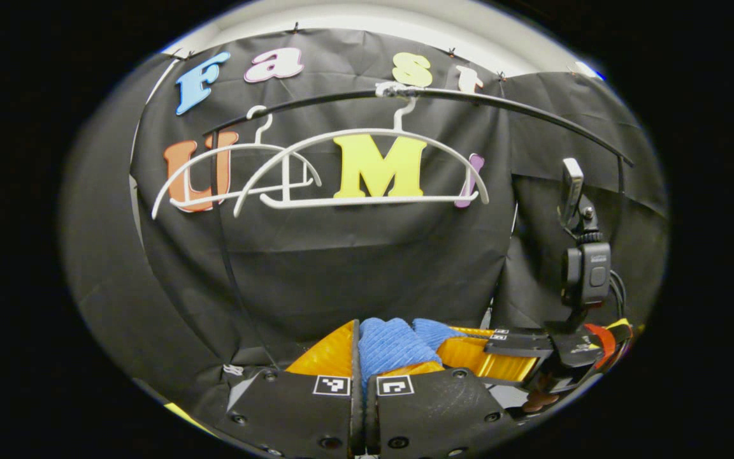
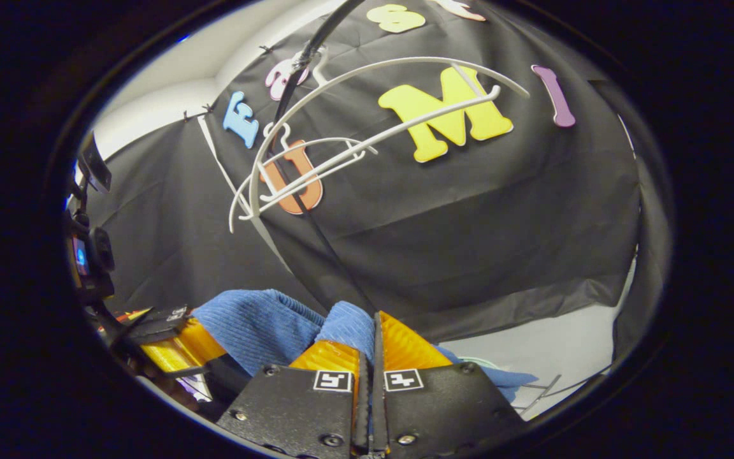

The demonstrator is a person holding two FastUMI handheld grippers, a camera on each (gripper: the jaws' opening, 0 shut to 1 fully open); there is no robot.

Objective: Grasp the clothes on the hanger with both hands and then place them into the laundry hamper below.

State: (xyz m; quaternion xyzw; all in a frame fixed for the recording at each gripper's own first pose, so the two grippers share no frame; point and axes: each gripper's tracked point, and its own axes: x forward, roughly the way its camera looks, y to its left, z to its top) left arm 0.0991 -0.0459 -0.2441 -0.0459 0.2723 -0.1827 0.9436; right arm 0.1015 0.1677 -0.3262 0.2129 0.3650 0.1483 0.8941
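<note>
The soft blue ribbed cloth (image 1: 387, 347) is off the hangers now. It hangs bunched up between the two claws, down low in front of the black wall. The left claw (image 1: 363, 357) is pinched tight on one bunch of it, with blue cloth poking up between its fingers. The right claw (image 2: 372, 350) is pinched tight on another bunch, and more blue cloth spills off to its sides. In the left gripper view the right claw (image 1: 520, 357) sits just beside the left one.

Above them, two thin white plastic hangers (image 1: 360, 172) hang bare on a black rail (image 1: 469, 102).

I think the cloth still has to go down into the hamper. I cannot make out the hamper for sure; a few thin wires (image 2: 542, 389) low in the right gripper view may be part of it.

What could go wrong? If one claw lets go first, the cloth could swing and drape over the edge. If they let go too far to the side, it could land outside on the floor.
</note>
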